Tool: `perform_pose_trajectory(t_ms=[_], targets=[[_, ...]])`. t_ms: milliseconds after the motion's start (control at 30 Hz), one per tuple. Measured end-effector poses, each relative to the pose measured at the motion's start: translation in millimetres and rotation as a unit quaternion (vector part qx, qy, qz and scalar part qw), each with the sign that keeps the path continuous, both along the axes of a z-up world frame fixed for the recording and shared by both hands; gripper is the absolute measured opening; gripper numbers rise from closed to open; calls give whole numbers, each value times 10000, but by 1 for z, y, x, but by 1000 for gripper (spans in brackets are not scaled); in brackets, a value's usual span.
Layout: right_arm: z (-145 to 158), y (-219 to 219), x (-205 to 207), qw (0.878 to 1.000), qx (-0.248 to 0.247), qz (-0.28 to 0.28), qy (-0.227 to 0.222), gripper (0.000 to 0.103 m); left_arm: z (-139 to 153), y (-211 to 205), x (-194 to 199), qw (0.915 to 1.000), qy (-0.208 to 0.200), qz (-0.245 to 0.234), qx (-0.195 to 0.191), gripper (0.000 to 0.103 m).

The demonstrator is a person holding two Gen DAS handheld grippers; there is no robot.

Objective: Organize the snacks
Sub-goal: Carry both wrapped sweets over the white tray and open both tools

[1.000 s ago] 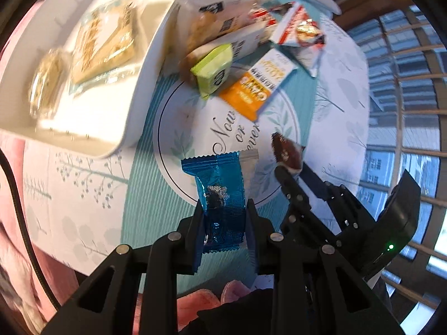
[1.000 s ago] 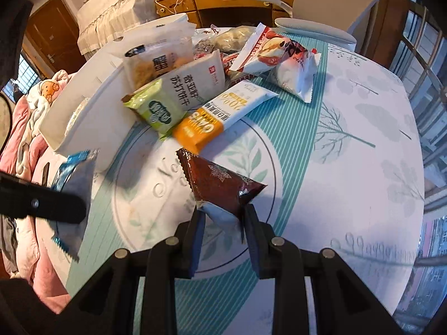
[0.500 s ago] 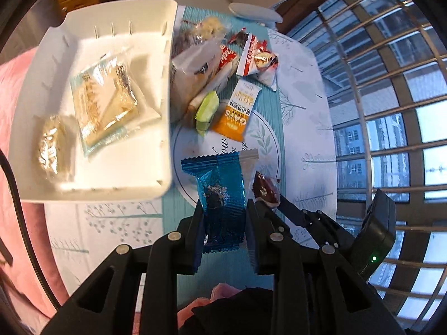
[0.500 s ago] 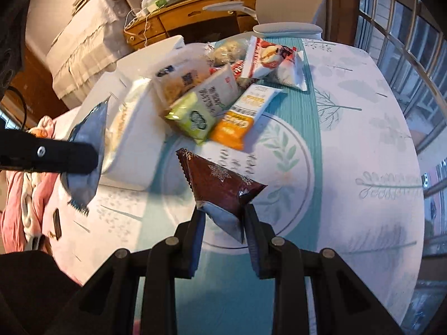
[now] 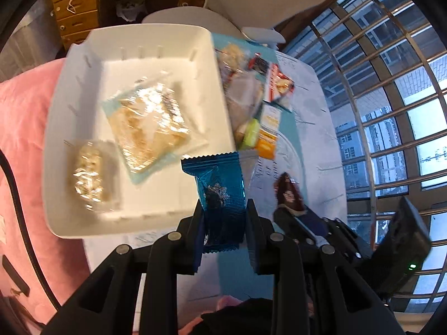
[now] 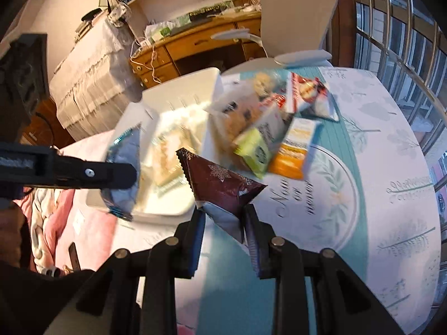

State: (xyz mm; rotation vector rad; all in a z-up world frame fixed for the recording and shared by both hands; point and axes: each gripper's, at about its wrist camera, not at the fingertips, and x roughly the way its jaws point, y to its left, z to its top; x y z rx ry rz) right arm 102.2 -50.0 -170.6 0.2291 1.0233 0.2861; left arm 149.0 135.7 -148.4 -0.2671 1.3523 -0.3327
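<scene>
A: Round table (image 6: 385,145) under a pale leaf-print cloth with a teal band, barred window on the right, wooden desk and white chair beyond. Grippers first?

B: Left gripper (image 5: 223,220) clamped tight on a blue foil packet (image 5: 220,192), snowflake print, held upright by its lower half. Right gripper (image 6: 223,217) narrow, pinching the silver corner of a dark red triangular packet (image 6: 223,187). Both packets clear of the cloth, carried in the air.

A: Position against the tray?

B: Blue packet over the near right corner of the white tray (image 5: 134,223), seen from the left wrist. Red packet just beside the tray's near edge, not over it, seen from the right wrist. Some motion blur in both views.

A: Contents of the tray?

B: Clear-wrapped wafer pack (image 5: 148,128) in the middle, small round clear-wrapped cake (image 5: 89,178) at the near left. Plenty of bare floor on the near right.

A: Step in hand?

B: Likely the carry-over to the tray, two packets at once. Next: bring each packet above bare tray floor, lower, then part the jaws. Blue one closer to done; red one needing more travel leftward.

A: Remaining pile?

B: Heap against the tray's right wall: green packet (image 6: 254,153), orange-and-white bar (image 6: 296,150), red-and-white bag (image 6: 304,92), others blurred. Pink bedding past the table's left edge.
</scene>
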Motion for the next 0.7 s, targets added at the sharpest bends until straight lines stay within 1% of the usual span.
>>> perform_pose_trajectory(t_ms=[100, 267, 400, 533, 567, 600, 633, 667, 700], targets=[[5, 14, 4, 9999, 127, 11, -59, 29, -2, 20, 5, 9999, -65, 95, 50, 24], [8, 39, 11, 9996, 181, 163, -118, 29, -6, 48, 14, 9992, -223, 252, 198, 24], [8, 55, 18, 9992, 253, 289, -135, 29, -9, 64, 20, 9986, -278, 358, 266, 24], [6, 66, 22, 9989, 205, 393, -139, 29, -12, 70, 22, 9984, -293, 293, 390, 24], [4, 67, 23, 9989, 222, 390, -107, 31, -12, 70, 22, 9984, -292, 291, 390, 24], [3, 67, 24, 9990, 231, 370, -71, 32, -13, 71, 23, 9984, -275, 324, 381, 26], [2, 67, 24, 9992, 231, 332, -41, 32, -14, 72, 23, 9982, -270, 377, 374, 30], [0, 66, 24, 9992, 269, 302, 4, 37, -14, 72, 23, 9981, -269, 404, 369, 33], [-1, 65, 25, 9992, 293, 272, 34, 40, -15, 72, 23, 9981, -262, 416, 359, 39]])
